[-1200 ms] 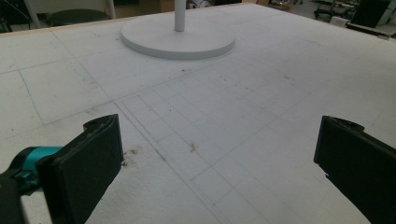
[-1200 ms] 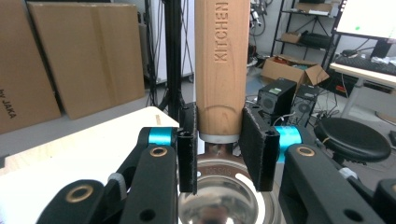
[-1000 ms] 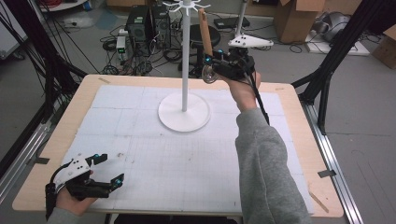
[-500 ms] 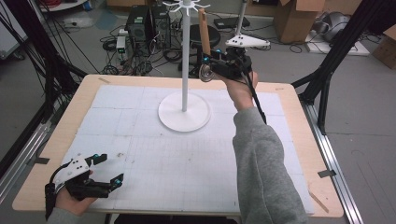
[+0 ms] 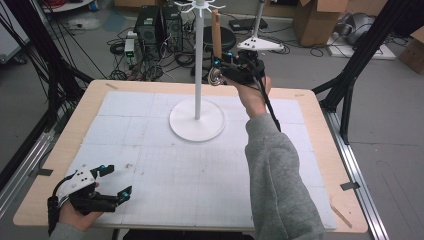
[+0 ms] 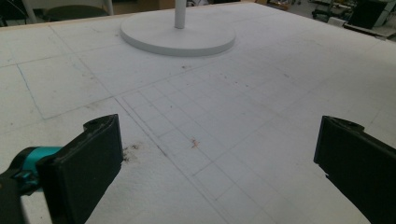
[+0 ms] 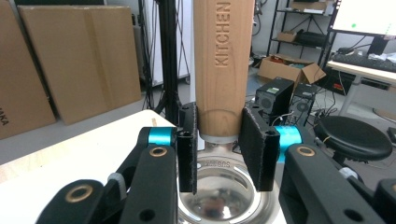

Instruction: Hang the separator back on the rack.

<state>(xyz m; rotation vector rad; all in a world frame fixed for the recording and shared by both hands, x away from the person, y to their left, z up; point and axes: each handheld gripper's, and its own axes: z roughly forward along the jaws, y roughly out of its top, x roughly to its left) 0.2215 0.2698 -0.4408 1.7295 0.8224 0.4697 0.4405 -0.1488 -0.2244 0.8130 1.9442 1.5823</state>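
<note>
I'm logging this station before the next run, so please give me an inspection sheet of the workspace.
Surface: white gridded mat on a wooden table; small brown specks on the mat near the left jaws.
Job's things: wooden-handled utensil with a metal bowl, handle up, marked KITCHEN; white hook stand upright at the far middle of the mat.
Clutter: nothing seen on the mat.
Grippers: right hand-held gripper shut on the handle beside the stand's pole; left hand-held gripper open at the near left corner.
Cables: a black cable runs along the right forearm.
Surroundings: cardboard boxes, computer towers, floor cables.
</note>
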